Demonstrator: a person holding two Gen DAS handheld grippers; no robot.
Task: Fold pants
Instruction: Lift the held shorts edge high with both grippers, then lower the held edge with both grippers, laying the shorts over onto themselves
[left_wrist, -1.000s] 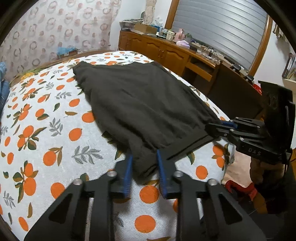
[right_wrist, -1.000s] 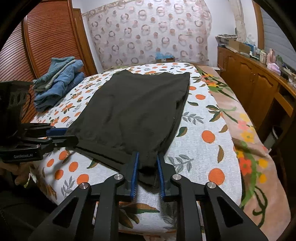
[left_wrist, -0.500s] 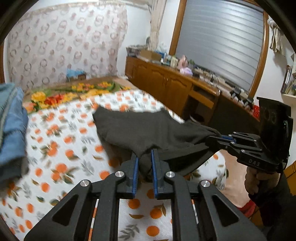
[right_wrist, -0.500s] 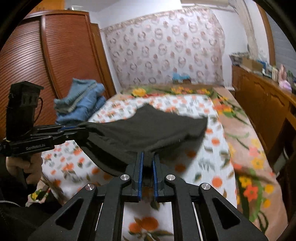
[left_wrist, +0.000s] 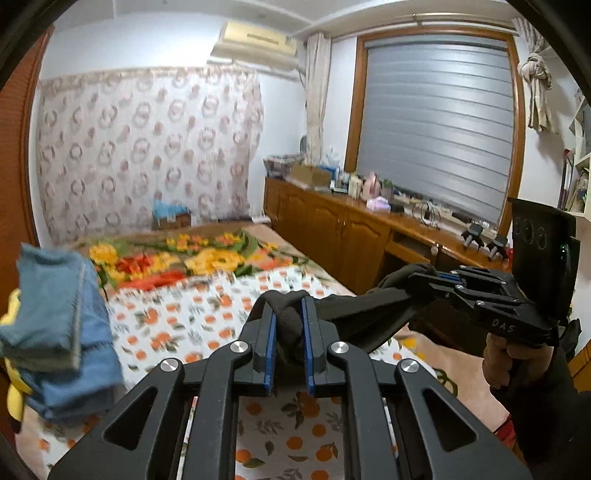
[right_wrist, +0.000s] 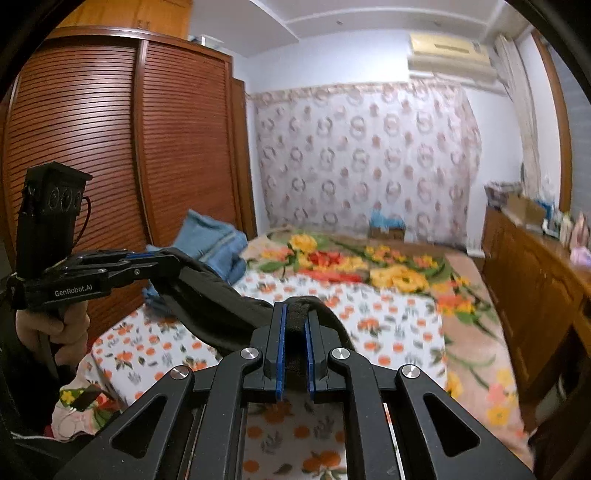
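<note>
- The left gripper (left_wrist: 288, 332) was clenched on a bunched corner of the dark pants (left_wrist: 354, 314), cloth squeezed between its blue pads.
- The right gripper (right_wrist: 293, 332) was likewise clamped on the other near corner, a thin fold of fabric wedged between its jaws.
- The pants hung in the air between the two grippers, above the near end of the bed (right_wrist: 388, 321), sagging in a slack band from one grip to the other.
- That sag suggests a light, soft, limp cloth that will drape and crease wherever it is unsupported; it looks matte rather than slippery, and nothing about it seems fragile.
- Corners of one edge look like the sensible hold, as here, so the rest falls straight for a fold.
- Farther off on the left of the bed lay a stack of blue clothes (left_wrist: 62, 325).
- At the far end stood a small box (right_wrist: 386, 230) with something blue on top; its contents could not be made out.
- Along the right wall ran a wooden cabinet (left_wrist: 332, 236), its top cluttered.
</note>
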